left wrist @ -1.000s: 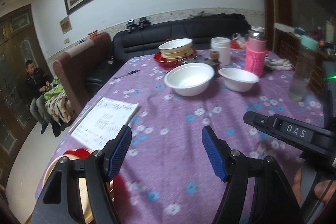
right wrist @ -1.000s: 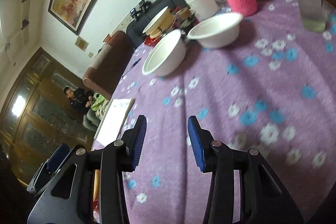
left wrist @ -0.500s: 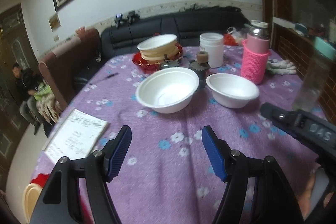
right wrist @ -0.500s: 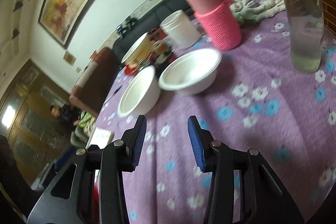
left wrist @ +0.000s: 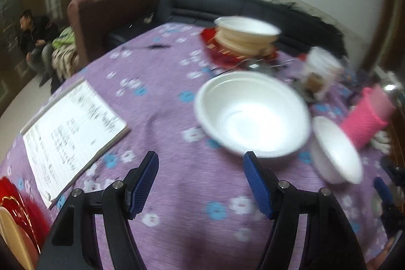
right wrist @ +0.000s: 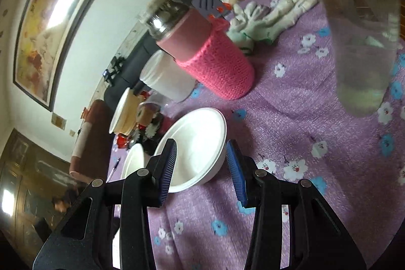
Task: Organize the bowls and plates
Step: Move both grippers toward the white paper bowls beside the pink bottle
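Two white bowls stand on the purple flowered tablecloth. The large bowl is just beyond my open, empty left gripper, nearest its right finger. The small bowl stands right of it. In the right wrist view my right gripper is open with the small bowl between its fingertips, and the large bowl's edge shows at its left. A stack of cream bowls on a red plate stands at the far side.
A paper notepad lies at the left. Red and cream plates sit at the near left edge. A pink-sleeved flask, a white cup, white gloves and a clear bottle crowd the right side.
Both grippers have moved forward to the bowls. The left view has swung left and down onto the large bowl. The right gripper's fingers now flank the small bowl.
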Tool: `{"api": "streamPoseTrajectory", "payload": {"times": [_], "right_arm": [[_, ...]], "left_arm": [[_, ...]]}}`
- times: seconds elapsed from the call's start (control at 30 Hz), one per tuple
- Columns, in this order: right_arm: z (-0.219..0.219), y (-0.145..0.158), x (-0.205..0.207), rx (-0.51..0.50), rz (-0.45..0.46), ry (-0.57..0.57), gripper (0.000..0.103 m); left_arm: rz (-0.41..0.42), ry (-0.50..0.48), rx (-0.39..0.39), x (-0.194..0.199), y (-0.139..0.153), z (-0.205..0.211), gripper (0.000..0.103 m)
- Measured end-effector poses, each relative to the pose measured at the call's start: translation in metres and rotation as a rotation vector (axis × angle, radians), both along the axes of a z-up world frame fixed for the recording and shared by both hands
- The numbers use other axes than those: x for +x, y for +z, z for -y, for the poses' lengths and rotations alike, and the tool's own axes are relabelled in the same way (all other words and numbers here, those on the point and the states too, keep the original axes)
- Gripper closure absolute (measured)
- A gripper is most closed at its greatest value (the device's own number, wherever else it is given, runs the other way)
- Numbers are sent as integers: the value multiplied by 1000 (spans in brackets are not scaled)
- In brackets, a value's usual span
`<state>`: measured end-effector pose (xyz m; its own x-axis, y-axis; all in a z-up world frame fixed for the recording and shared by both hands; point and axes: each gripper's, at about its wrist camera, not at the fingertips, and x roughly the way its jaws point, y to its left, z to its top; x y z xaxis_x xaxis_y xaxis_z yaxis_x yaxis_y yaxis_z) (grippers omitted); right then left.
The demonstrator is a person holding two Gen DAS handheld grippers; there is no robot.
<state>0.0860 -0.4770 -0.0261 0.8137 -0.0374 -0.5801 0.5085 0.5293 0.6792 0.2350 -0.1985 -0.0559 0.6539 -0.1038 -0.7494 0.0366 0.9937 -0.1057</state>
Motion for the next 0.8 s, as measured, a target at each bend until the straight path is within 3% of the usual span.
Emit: {"api": "streamPoseTrajectory", "payload": {"times": [0.13, 0.33, 0.5, 0.6, 0.8], "right_arm": [[-1, -12, 6, -25, -31, -7, 62], [-10, -1, 3, -46, 16, 16, 62], [-47, 20, 11, -34, 56, 149, 62], [-69, 22, 26, 3, 36, 223, 62], [-86, 19, 56, -12, -43, 265, 62]], "left_arm": [[-52, 9, -12, 9, -13, -13, 34], [-92, 94, -78, 18, -12, -45, 34], [-130, 131, -70, 24, -20, -52, 34], [-168, 111, -91, 26, -26, -49, 34], [-177, 90, -103, 24, -25, -47, 34]]}}
